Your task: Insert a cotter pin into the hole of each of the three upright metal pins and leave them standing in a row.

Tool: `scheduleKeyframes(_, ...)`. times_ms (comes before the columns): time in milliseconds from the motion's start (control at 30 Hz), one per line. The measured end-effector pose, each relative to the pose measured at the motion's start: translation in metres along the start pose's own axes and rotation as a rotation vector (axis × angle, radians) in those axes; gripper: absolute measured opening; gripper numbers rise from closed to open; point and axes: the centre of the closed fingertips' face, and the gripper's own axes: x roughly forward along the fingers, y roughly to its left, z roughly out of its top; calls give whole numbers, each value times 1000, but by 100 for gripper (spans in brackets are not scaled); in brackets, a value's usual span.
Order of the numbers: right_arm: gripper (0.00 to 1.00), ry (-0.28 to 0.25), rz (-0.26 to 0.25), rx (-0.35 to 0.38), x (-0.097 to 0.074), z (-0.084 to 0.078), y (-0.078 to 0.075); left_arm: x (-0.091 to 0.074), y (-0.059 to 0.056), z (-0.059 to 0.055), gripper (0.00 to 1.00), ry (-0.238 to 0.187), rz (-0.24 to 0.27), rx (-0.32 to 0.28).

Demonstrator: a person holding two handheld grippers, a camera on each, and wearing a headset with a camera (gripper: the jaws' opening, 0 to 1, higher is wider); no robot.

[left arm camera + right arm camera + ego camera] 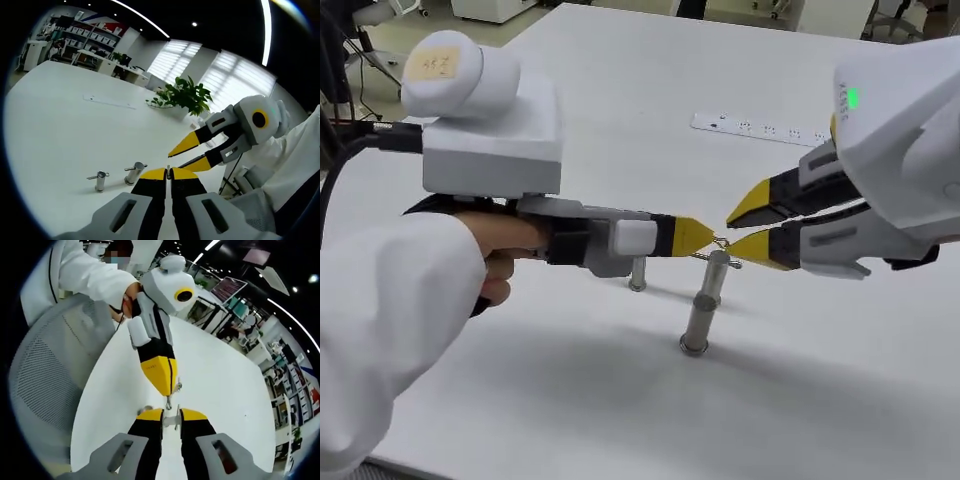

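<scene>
The left gripper (703, 237) has its fingers (155, 175) pressed together on a thin cotter pin (171, 394), holding it right at the top of the near metal pin (705, 300), which stands upright on the white table (620, 100). The right gripper (730, 236) has its fingers (150, 415) spread either side of that top. Farther left stand two more pins (101, 181) (134, 173), each with a cotter pin across its head. A power strip (760, 128) lies far back.
</scene>
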Motion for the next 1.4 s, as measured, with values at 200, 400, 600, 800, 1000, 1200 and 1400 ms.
scheduleKeyframes(200,8,-25,38,87,-1,-5,4,-4,-5,-1,0,-7,-10,101)
scheduleKeyframes(400,10,-50,94,145,-1,-6,12,-4,-10,-1,0,-8,-35,213)
scheduleKeyframes(600,9,-95,136,207,-1,-2,17,-2,-15,-1,0,4,-55,362)
scheduleKeyframes(800,6,-142,182,268,-2,4,24,-4,-27,-1,0,-5,-104,449)
scheduleKeyframes(1000,2,-163,214,289,-3,8,30,-3,-36,-1,0,-9,-142,494)
scheduleKeyframes(1200,0,-177,245,286,-4,10,35,-1,-40,-2,0,-3,-166,518)
scheduleKeyframes(1400,0,-165,272,261,-7,9,39,1,-45,-8,0,27,-185,543)
